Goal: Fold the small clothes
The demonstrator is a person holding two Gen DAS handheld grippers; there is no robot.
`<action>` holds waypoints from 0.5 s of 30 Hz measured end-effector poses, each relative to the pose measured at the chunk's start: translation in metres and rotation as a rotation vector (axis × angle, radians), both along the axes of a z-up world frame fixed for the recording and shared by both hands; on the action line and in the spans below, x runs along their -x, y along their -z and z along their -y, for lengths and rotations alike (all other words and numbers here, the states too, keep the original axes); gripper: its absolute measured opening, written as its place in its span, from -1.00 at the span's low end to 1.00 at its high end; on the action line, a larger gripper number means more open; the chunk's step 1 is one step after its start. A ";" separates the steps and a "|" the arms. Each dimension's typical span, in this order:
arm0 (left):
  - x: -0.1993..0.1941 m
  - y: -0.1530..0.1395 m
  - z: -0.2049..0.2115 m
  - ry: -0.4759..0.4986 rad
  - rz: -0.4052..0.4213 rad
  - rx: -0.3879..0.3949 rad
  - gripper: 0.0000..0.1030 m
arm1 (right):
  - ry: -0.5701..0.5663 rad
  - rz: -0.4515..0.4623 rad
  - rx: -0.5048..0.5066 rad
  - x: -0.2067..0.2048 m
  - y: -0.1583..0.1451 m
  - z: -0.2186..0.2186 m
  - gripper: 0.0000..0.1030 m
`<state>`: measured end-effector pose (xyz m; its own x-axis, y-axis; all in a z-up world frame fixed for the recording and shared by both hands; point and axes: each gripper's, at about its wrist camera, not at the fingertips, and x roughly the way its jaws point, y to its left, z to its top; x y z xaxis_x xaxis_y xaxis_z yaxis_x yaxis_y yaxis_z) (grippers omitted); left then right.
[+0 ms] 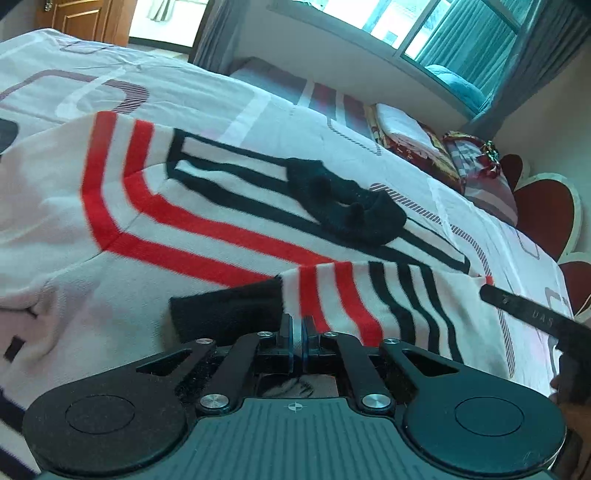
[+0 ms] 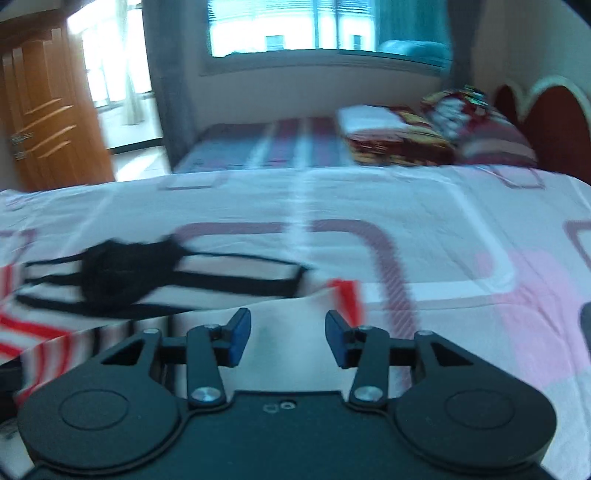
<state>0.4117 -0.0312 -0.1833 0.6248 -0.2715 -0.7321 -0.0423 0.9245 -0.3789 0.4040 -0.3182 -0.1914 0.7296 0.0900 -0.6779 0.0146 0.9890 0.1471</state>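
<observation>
White knit sweater (image 1: 221, 221) with red and black stripes, spread flat on the bed (image 1: 166, 85), black collar (image 1: 343, 199) ahead of the left jaws. Nearer sleeve (image 1: 362, 295) folded across, its black cuff (image 1: 225, 306) just left of the clenched pads. Left gripper (image 1: 297, 332) pinched tight on the sleeve fabric close behind the cuff. Right gripper (image 2: 288, 339) with jaws parted, nothing pressed between the blue pads (image 2: 240, 339), only loose white knit lying beneath and ahead of them (picture blurred, so contact with the cloth unclear). Soft, light, limp material by the look of it: likely to sag and drag rather than hold a crease, and to slip little on the cotton bedspread. Best taken at seams, cuff or hem, where the knit is doubled and less apt to stretch. Farther out beyond the jaws: folded blankets (image 1: 406, 129), a patterned pillow (image 1: 476, 162), red headboard (image 1: 546, 206), window (image 2: 295, 26) and wooden door (image 2: 48, 122).
</observation>
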 end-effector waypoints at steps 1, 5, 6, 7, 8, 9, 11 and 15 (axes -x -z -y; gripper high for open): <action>0.004 0.001 -0.003 -0.011 -0.003 0.000 -0.91 | -0.029 0.002 0.002 0.005 -0.002 -0.012 -0.15; 0.018 0.009 -0.014 -0.040 0.007 -0.014 -0.91 | -0.123 -0.013 -0.002 0.021 0.003 -0.054 -0.15; 0.019 0.012 -0.014 -0.028 0.008 -0.027 -0.91 | -0.149 -0.022 0.010 0.023 0.008 -0.065 -0.15; 0.019 0.012 -0.015 -0.013 0.014 -0.037 -0.91 | -0.166 -0.032 0.024 0.025 0.012 -0.073 -0.14; 0.020 0.009 -0.016 -0.008 0.004 -0.036 -0.90 | -0.186 -0.054 0.030 0.026 0.018 -0.082 -0.14; 0.021 0.006 -0.019 -0.012 -0.009 -0.025 -0.90 | -0.203 -0.083 0.035 0.025 0.024 -0.089 -0.14; 0.028 -0.003 -0.030 -0.032 -0.005 -0.002 -0.90 | -0.195 -0.070 0.060 0.029 0.020 -0.096 -0.12; 0.044 -0.011 -0.073 -0.112 -0.046 0.054 -0.90 | -0.210 -0.044 -0.007 0.032 0.004 -0.112 -0.14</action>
<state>0.3674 0.0418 -0.1727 0.6192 -0.2418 -0.7471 -0.1628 0.8912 -0.4234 0.3720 -0.2066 -0.1956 0.6640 0.2419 -0.7075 -0.1852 0.9699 0.1579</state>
